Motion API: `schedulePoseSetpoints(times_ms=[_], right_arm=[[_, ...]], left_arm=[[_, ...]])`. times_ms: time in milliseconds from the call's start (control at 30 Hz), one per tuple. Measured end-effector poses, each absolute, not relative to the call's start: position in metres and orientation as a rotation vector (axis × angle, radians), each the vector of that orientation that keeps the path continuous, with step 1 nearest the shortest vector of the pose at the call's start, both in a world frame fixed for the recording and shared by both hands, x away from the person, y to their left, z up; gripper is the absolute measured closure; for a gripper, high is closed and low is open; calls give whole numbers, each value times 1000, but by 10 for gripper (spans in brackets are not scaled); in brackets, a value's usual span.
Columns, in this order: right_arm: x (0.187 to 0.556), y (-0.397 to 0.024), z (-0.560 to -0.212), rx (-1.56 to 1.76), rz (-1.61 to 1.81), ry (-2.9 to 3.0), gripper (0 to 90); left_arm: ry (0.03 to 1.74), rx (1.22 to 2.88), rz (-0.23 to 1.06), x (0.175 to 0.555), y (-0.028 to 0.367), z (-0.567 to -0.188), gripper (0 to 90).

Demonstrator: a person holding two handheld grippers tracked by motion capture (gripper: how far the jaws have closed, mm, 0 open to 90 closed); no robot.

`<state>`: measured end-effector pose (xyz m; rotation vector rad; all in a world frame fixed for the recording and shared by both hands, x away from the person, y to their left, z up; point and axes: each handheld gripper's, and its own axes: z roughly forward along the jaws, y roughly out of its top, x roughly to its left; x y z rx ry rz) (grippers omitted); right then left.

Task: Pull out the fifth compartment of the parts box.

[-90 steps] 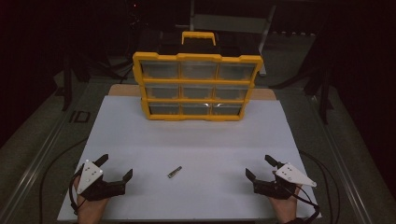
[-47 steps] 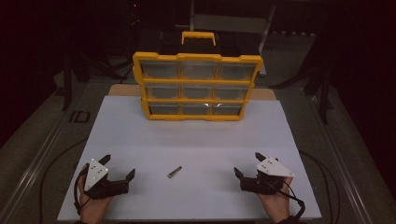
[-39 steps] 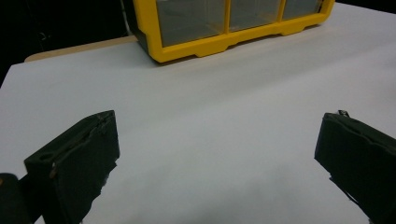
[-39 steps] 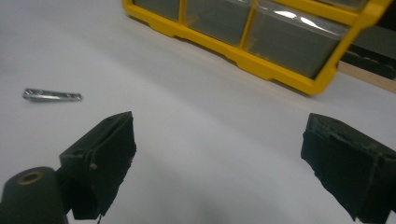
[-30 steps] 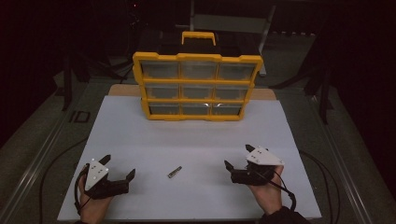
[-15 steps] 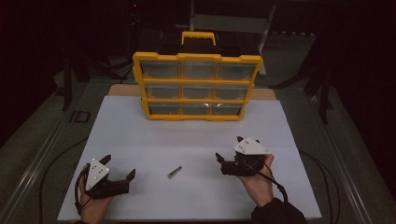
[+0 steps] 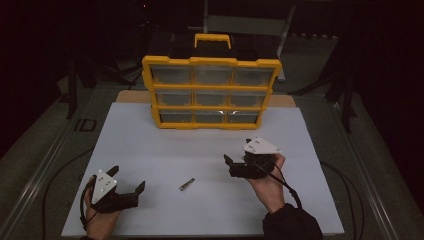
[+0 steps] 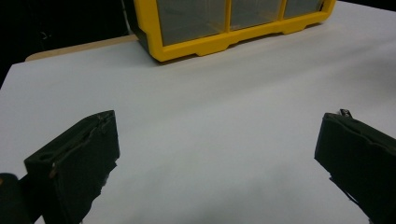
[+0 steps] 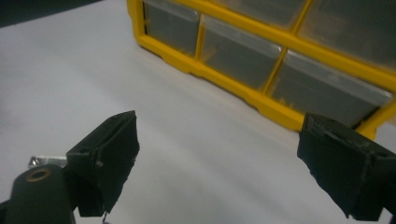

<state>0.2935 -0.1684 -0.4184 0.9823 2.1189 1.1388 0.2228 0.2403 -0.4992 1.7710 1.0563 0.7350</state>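
Right hand-held gripper (image 7: 234, 161) — jaws apart, bare sheet (image 7: 150, 150) leftward toward screw (image 7: 187, 184)

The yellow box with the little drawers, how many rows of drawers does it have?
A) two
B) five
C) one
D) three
D: in the high view the yellow box stands upright at the far side of the white table, and its front shows three rows of clear drawers, one above the other, three drawers in each row.
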Motion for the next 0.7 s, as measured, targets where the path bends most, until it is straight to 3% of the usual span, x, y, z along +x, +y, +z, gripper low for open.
schedulePoseSetpoints(times_ms=[700], right_arm=[[325,-138,-394,897,1118,2078,117]], left_arm=[[1053,1773,733,223,241,-499,5]])
